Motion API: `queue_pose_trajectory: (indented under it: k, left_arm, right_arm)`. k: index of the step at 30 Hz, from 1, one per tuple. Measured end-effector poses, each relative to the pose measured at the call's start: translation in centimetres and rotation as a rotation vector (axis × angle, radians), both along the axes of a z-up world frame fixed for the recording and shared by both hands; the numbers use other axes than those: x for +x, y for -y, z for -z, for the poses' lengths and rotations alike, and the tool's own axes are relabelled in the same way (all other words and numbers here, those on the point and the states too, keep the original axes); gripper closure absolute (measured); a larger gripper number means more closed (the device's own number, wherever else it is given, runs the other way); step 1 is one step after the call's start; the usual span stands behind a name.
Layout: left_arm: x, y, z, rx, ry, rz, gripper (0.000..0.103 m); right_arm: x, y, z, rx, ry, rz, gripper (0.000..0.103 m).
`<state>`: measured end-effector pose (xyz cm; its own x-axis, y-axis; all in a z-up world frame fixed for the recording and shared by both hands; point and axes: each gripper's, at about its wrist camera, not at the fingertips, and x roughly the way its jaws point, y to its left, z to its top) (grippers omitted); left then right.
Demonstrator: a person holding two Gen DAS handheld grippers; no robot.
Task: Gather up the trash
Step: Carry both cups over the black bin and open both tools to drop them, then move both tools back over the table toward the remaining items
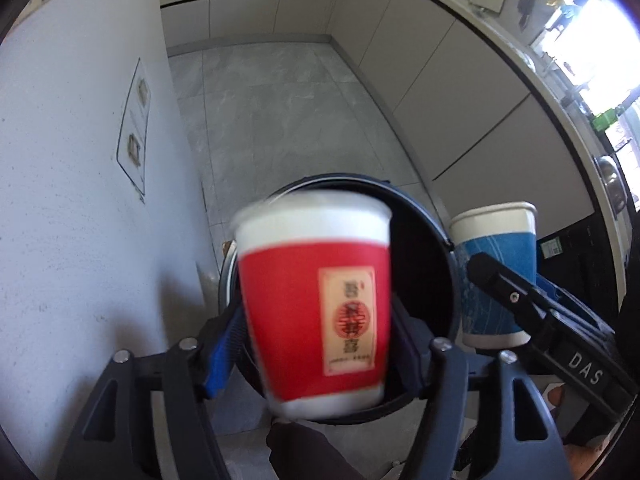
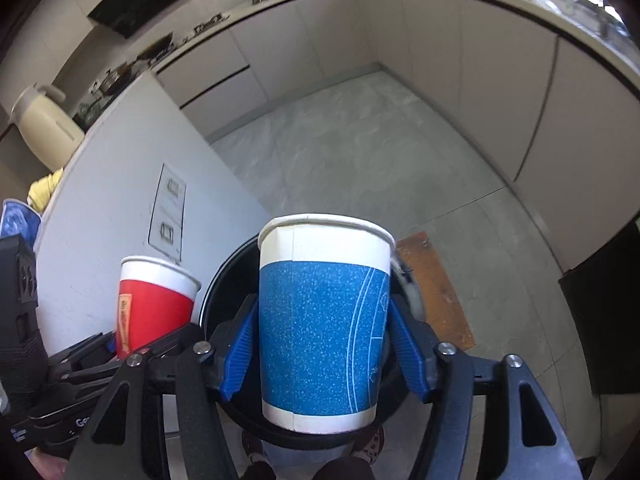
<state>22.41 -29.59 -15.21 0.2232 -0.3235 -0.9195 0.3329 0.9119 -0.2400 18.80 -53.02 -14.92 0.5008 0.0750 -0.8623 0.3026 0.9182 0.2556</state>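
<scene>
Red paper cup (image 1: 316,308), white at rim and base and bearing a cream label with printed characters, stands upright between the blue-padded fingers (image 1: 224,354) of the left gripper (image 1: 316,356); the cup is motion-blurred, and the pads appear to stand slightly clear of its sides, so the jaws read as parted with the cup between them rather than clamped on it. Directly beneath and behind the cup lies the round black trash bin (image 1: 420,248), its dark opening facing up. In the right wrist view, a blue speckled paper cup (image 2: 324,320), with white rim and base and thin white line drawing on one side, sits upright between the blue fingers (image 2: 240,356) of the right gripper (image 2: 324,356); a narrow gap shows on each side of the cup, so these jaws likewise stand apart around it without a visible grip. The same bin (image 2: 224,280) appears below this cup. The two cups are side by side, close over the bin mouth. Surroundings: grey tiled floor (image 2: 360,152), pale cabinet fronts (image 2: 440,60), a white panel (image 2: 100,208) carrying a framed label, and an orange-brown mat (image 2: 436,288) on the floor beside the bin.
</scene>
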Motion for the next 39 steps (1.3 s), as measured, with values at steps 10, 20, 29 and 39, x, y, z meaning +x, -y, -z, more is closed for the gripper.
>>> queue_pose_trajectory:
  k: [10,20,29,39]
  left_arm:
    - [-1.1,-1.2,-5.2,-0.022,0.126,-0.031,0.027]
    - [-1.0,-3.3,-11.0,-0.148,0.184,0.045,0.027]
    - [-1.0,-11.5,-13.6,-0.123,0.264,-0.011,0.027]
    - [-0.7,-23.2,-15.1,-0.067,0.315,-0.190,0.027]
  right_arm:
    - [0.4,-0.3,-1.3,-0.023,0.020,0.035,0.023]
    - [-1.9,-2.4,-7.3,-0.062,0.101,0.098,0.023]
    - [-2.8,-9.1,-12.5,-0.065,0.180,0.070,0.023]
    - [-0.7,-19.7,-15.6,-0.057,0.231,-0.051,0.023]
